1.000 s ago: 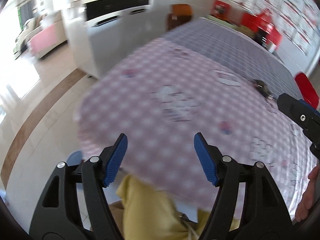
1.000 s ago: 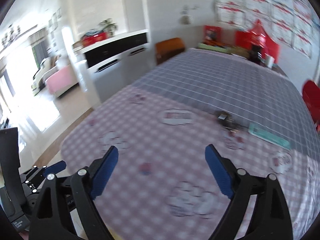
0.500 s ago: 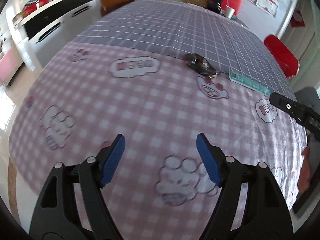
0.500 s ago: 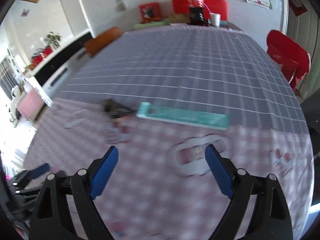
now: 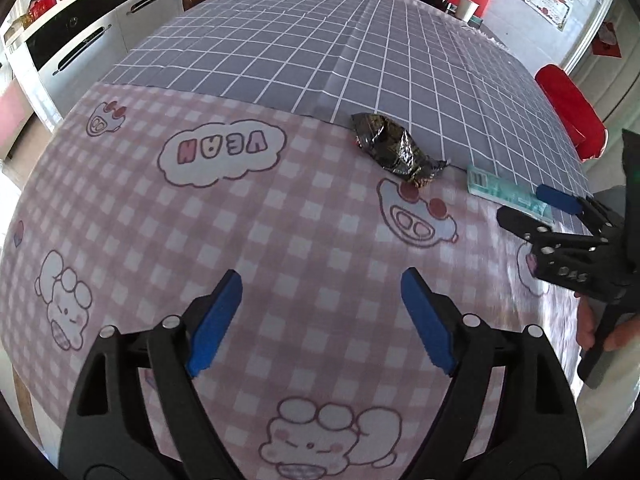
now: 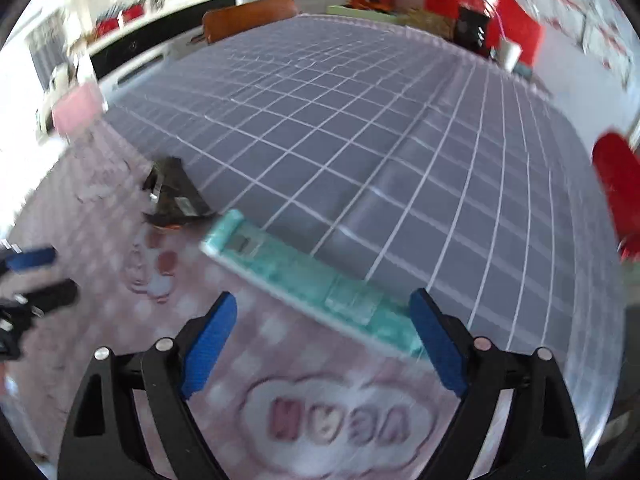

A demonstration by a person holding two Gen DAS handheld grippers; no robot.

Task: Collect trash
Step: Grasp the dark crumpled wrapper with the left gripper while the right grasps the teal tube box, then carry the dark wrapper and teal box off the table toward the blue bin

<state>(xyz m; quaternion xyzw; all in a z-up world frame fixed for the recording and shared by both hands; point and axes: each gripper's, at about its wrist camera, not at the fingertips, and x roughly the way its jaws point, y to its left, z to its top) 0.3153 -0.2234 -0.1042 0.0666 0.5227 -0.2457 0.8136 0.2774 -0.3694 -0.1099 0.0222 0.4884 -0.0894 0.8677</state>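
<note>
The left hand-held gripper (image 5: 322, 320) has its blue pads spreading wider, with nothing between them but pink checked cloth. The right hand-held gripper (image 6: 324, 340) is also spread wide, its jaws easing slightly inward, gripping nothing, though the near end of the teal box (image 6: 308, 280) lies just inside the right pad's reach.

That flat box stretches along the seam where the pink cloth meets the grey grid cloth on the counter (image 5: 248, 52). Its long axis runs diagonally across the right gripper's view, from upper left to lower right, so the jaws do not yet stand square across its narrow width. The right hand is clearly the nearer one to it.

The crumpled dark wrapper (image 5: 394, 152) sits on the same seam, just beside the box's far end, ahead and somewhat right of the left gripper, well apart from its pads.
</note>
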